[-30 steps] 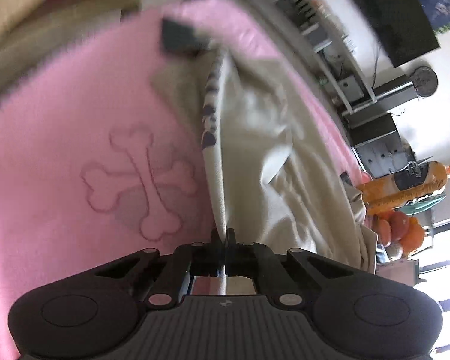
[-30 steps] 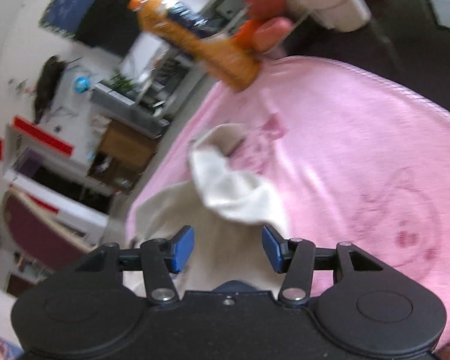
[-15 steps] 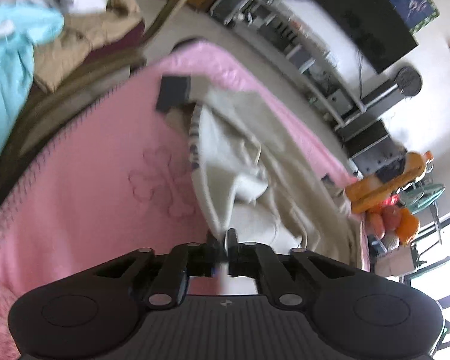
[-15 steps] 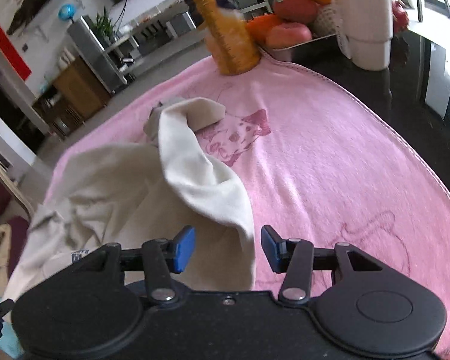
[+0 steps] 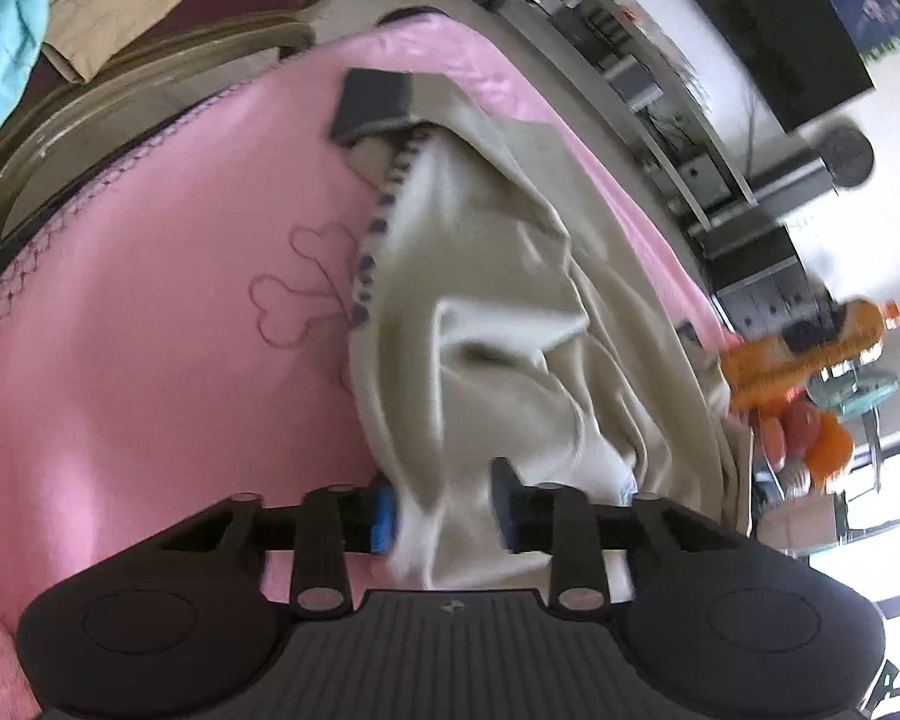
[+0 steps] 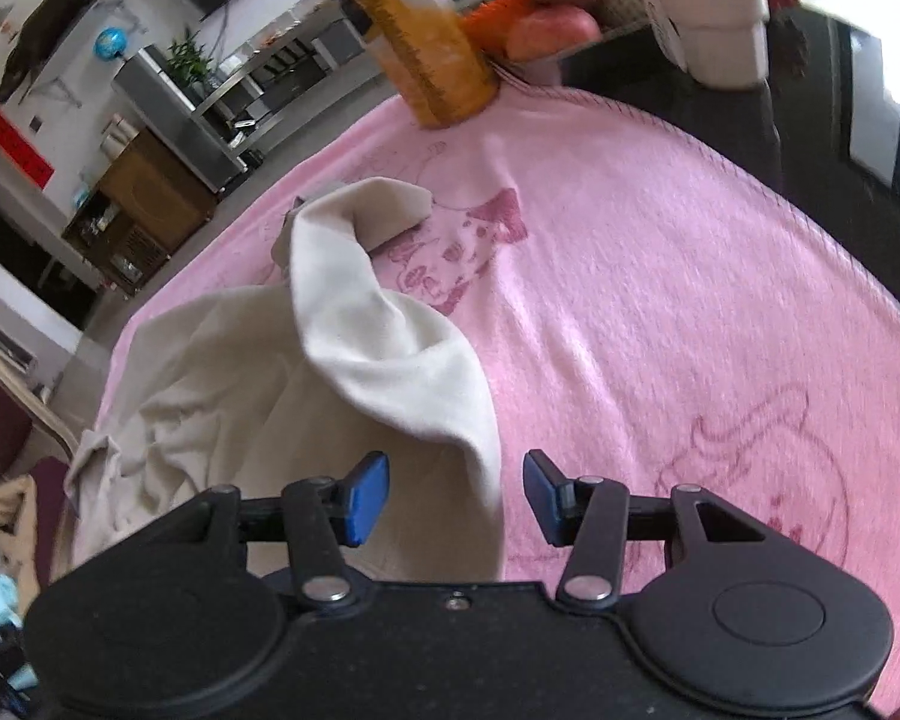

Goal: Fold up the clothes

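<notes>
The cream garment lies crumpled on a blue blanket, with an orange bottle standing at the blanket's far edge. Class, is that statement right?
Not quite. The cream garment does lie crumpled, and the orange bottle does stand at the far edge, but the blanket is pink, not blue. The right wrist view shows this plainly, and the left wrist view agrees.

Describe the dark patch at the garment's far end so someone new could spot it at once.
Find the pink blanket covering the table, then the cream garment lying along it. At its far end sits a dark grey rectangular cuff, the only dark piece on the pale cloth.
</notes>
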The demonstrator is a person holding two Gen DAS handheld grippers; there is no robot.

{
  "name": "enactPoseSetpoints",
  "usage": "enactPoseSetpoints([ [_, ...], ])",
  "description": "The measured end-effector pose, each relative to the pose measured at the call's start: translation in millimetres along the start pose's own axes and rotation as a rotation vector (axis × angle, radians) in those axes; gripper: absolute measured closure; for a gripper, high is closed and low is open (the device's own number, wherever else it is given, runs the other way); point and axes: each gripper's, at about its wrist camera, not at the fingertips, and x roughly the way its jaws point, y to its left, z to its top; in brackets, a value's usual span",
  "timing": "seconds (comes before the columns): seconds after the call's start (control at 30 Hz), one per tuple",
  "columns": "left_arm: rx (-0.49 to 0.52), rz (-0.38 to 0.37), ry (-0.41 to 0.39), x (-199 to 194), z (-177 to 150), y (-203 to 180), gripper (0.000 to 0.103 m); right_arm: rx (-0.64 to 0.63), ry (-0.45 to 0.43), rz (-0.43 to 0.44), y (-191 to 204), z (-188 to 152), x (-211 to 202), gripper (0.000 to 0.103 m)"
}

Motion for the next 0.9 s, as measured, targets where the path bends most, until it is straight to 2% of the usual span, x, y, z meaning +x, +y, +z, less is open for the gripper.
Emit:
enactPoseSetpoints([
  [0.03,-0.004,0.007,-0.001,1,1,0,0.095,-0.030,-0.014,-0.012,4,0,1,0.055],
  [0.13,-0.005,0.017,-0.001,3,3,0,0.098,-0.118,-0.066,-0.061,16,2,4,0.058],
  [0.2,0.004,0.020,-0.017,1,2,-2,0.101,-0.163,-0.094,-0.106,23,2,7,0.064],
  [0.3,0.057,0.038,-0.078,-11,3,-10,0.101,-0.255,-0.181,-0.226,36,-3,2,0.096],
  [0.33,0.078,0.040,-0.102,-16,3,-14,0.101,-0.291,-0.220,-0.274,41,-6,-2,0.101],
  [0.4,0.113,0.018,-0.140,-28,4,-21,0.102,-0.281,-0.280,-0.299,42,-5,-14,0.101],
  [0.43,0.130,0.005,-0.159,-34,5,-24,0.102,-0.192,-0.279,-0.273,33,0,-20,0.101],
  [0.47,0.147,-0.008,-0.177,-40,5,-28,0.101,-0.021,-0.237,-0.209,13,7,-23,0.101],
  [0.5,0.140,-0.025,-0.179,-44,8,-29,0.102,0.138,-0.177,-0.140,-6,12,-21,0.101],
  [0.57,0.101,-0.063,-0.164,-50,15,-30,0.102,0.503,-0.026,0.053,-54,8,-13,0.101],
  [0.63,0.065,-0.078,-0.139,-50,28,-38,0.102,0.674,0.055,0.213,-70,2,-7,0.101],
  [0.7,0.070,-0.085,-0.143,-58,48,-62,0.103,0.668,0.055,0.294,-53,13,-15,0.101],
  [0.77,0.083,-0.111,-0.194,-82,71,-91,0.103,0.605,-0.014,0.376,-20,44,-41,0.102],
  [0.9,0.103,-0.234,-0.416,-182,102,-132,0.103,0.467,-0.264,0.538,33,104,-144,0.102],
])
